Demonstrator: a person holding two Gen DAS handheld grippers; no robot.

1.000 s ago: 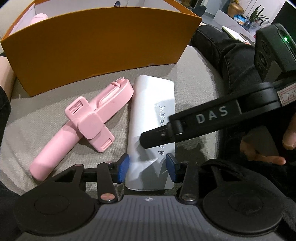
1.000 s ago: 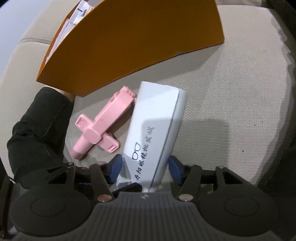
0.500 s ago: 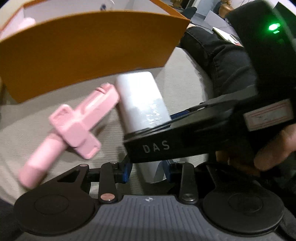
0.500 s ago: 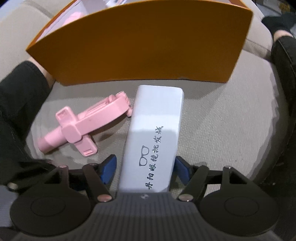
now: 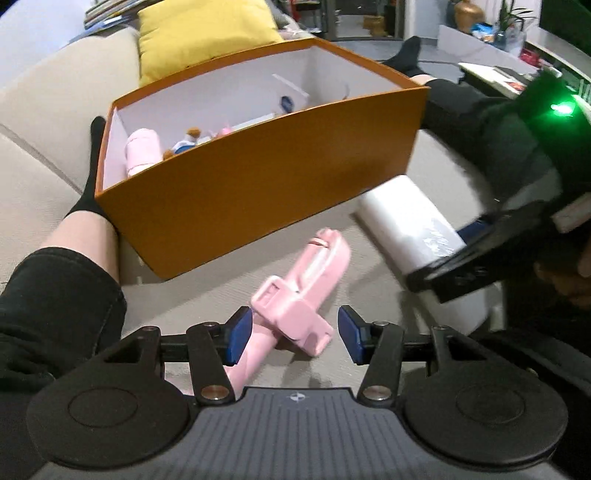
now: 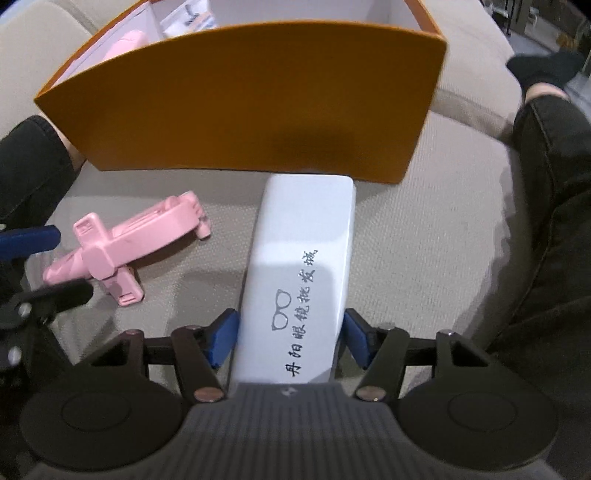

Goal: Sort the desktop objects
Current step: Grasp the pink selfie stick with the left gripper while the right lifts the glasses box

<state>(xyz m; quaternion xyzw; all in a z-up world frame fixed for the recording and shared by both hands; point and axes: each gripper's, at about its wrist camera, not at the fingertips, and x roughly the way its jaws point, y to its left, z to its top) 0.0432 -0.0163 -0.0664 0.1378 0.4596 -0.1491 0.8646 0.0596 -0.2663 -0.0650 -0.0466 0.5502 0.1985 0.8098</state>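
A pink phone holder (image 5: 299, 295) lies on the beige sofa seat, its handle and clamp between the blue pads of my left gripper (image 5: 293, 334). That gripper's jaws are opening, and a gap shows beside the right pad. A white glasses case (image 6: 303, 266) with printed characters points toward the orange box (image 6: 240, 103). My right gripper (image 6: 290, 339) is closing on the case, both pads against its long sides. In the left wrist view the case (image 5: 406, 229) sits tilted, with a right finger (image 5: 461, 266) across it. The pink holder (image 6: 122, 247) lies left of the case.
The orange box (image 5: 258, 192) is open-topped, white inside, and holds a pink item (image 5: 142, 147) and small figures. A person's bare shin (image 5: 81, 236) and dark trouser leg (image 6: 546, 221) flank the seat. A yellow cushion (image 5: 207, 33) stands behind the box.
My left gripper left the white case, rose and swung onto the pink holder, with its jaws wider. The right gripper's pads came in against the case. The box interior came into view.
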